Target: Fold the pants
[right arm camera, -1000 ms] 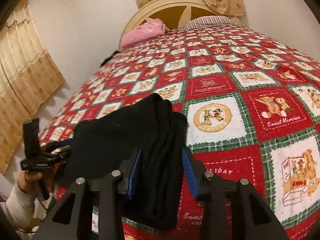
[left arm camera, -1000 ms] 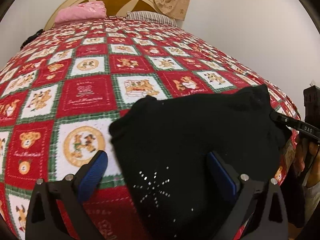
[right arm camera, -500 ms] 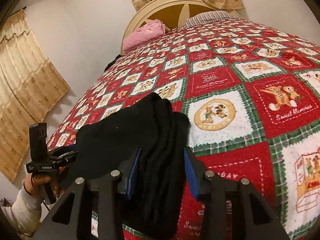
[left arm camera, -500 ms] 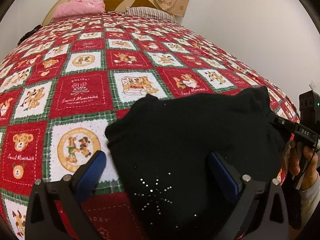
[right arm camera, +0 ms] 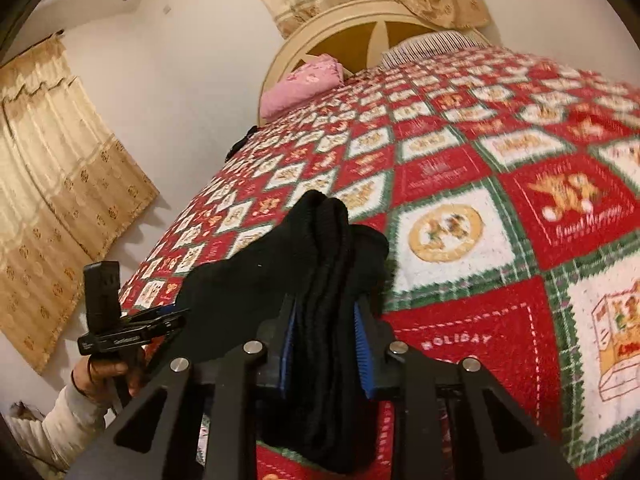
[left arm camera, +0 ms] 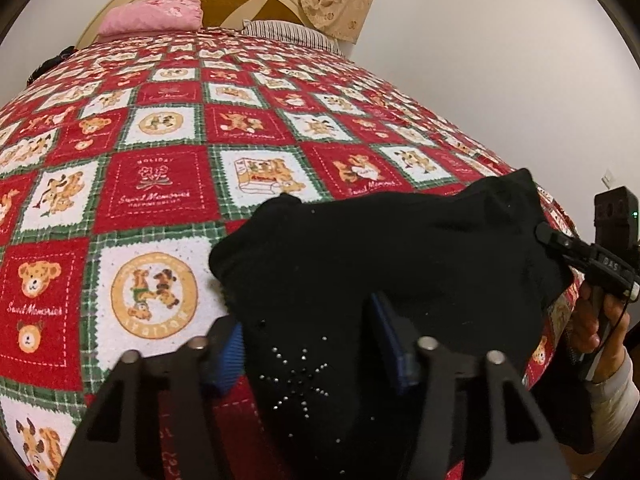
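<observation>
Black pants (left arm camera: 400,248) bunched at near edge of bed (left arm camera: 160,200). Left gripper (left arm camera: 308,344) closing, fabric between pads. Right gripper (right arm camera: 324,344) closing on thick folded edge. Soft, limp, light; grip multi-layer edges, else layers slip.

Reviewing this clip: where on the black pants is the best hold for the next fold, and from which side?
Grip the black pants at their two near corners, coming from the bed's near edge. The left gripper is closing over the studded corner; the right gripper is closing on the thick stacked edge. Both ends overhang the quilt, so fingers can straddle them.
</observation>
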`<act>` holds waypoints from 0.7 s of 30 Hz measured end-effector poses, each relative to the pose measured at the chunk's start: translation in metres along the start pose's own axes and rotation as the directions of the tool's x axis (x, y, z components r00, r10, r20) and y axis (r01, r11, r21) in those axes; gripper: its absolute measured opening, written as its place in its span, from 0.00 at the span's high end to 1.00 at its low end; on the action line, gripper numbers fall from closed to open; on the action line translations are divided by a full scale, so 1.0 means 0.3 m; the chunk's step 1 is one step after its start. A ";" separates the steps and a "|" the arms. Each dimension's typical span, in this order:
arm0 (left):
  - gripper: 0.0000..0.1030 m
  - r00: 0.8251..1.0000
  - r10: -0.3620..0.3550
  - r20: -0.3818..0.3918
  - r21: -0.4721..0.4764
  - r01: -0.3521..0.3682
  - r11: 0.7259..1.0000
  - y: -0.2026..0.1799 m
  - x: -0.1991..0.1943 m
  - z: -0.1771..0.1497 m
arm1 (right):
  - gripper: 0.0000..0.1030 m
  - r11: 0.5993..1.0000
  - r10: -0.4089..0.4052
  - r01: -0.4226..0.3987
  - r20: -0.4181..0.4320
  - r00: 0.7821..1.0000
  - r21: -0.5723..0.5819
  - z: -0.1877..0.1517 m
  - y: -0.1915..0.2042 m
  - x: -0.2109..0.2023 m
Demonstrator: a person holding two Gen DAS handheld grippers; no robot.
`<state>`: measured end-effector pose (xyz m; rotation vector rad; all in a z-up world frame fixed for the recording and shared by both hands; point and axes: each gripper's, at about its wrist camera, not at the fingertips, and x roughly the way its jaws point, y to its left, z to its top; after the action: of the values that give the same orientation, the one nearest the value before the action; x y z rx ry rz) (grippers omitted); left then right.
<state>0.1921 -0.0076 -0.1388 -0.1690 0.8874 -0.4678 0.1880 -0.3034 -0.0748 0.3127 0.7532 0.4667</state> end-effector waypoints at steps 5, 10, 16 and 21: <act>0.83 0.999 -0.034 0.015 -0.021 0.034 0.999 0.019 -0.016 0.000 | 0.75 0.998 -0.004 0.004 0.001 1.000 -0.058 0.027 0.064 -0.027; 0.85 0.997 -0.069 0.038 -0.054 0.071 0.996 0.038 -0.034 -0.006 | 0.75 0.992 -0.004 0.004 0.005 1.000 -0.124 0.060 0.141 -0.055; 0.88 0.989 -0.118 0.094 -0.084 0.126 0.988 0.057 -0.081 -0.006 | 0.75 0.990 -0.048 0.044 -0.026 0.999 -0.135 0.069 0.144 -0.041; 0.88 0.984 -0.125 0.126 -0.075 0.135 0.988 0.069 -0.141 0.002 | 0.75 0.986 -0.027 0.023 -0.024 0.999 -0.167 0.093 0.195 -0.052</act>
<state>0.1765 0.0303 -0.1155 -0.3304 0.7807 -0.5369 0.1811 -0.2642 -0.0213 0.1412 0.7380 0.5077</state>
